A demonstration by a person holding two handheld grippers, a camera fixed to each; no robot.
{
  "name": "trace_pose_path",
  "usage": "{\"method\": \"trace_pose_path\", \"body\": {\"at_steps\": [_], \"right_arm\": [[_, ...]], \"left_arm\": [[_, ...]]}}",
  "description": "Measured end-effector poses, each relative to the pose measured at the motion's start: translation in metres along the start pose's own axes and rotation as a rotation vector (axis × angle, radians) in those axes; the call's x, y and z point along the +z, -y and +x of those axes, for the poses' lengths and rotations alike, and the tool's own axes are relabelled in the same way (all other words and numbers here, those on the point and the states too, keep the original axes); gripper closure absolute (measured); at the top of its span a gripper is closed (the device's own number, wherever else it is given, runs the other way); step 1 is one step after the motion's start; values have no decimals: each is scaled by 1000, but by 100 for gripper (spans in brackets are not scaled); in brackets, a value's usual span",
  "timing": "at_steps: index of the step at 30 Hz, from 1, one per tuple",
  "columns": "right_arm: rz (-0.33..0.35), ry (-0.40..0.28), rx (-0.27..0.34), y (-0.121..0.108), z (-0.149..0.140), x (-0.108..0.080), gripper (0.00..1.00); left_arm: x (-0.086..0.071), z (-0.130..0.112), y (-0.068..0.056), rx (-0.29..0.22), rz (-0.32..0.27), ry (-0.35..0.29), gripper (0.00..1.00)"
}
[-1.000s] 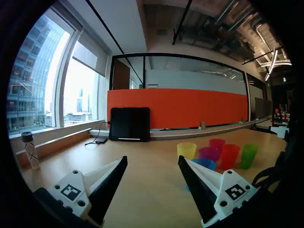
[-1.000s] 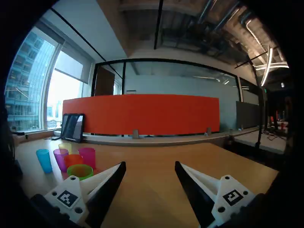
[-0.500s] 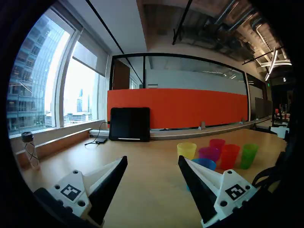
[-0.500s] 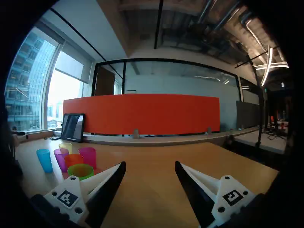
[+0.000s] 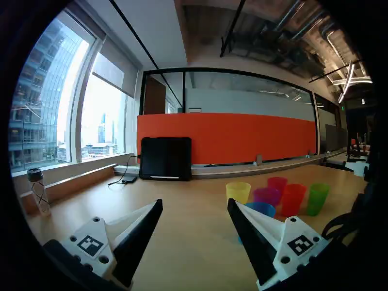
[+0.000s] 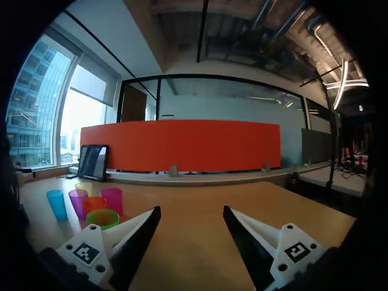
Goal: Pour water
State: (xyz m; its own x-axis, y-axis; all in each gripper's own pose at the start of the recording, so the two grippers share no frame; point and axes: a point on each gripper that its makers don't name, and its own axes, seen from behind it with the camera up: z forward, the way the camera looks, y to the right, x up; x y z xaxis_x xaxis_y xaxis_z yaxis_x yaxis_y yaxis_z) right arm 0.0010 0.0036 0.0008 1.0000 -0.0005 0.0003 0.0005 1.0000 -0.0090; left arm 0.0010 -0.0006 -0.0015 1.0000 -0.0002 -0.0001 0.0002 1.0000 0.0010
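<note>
The wooden counter [image 5: 194,252] runs bare ahead of me to the orange partition [image 5: 223,138]. The coloured cups [image 5: 267,195] cluster right of my left claw [image 5: 194,201] and left of my right claw [image 6: 190,208]. Both claws gape wide, empty. Nothing has shifted since earlier.

Wooden table [image 5: 194,237] extended ahead of the left gripper [image 5: 194,201]. Orange partition [image 5: 228,138] stood across its far edge, glass wall [image 5: 242,92] above. Daylit windows [image 5: 48,111] lay left; exposed ceiling pipes [image 5: 291,29] ran overhead.
</note>
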Motion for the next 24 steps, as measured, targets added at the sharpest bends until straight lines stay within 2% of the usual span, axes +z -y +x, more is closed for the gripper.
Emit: {"method": "trace_pose_path", "body": {"at_steps": [24], "right_arm": [[0,0,0,0,-1,-1,1]], "left_arm": [[0,0,0,0,0,0,0]]}}
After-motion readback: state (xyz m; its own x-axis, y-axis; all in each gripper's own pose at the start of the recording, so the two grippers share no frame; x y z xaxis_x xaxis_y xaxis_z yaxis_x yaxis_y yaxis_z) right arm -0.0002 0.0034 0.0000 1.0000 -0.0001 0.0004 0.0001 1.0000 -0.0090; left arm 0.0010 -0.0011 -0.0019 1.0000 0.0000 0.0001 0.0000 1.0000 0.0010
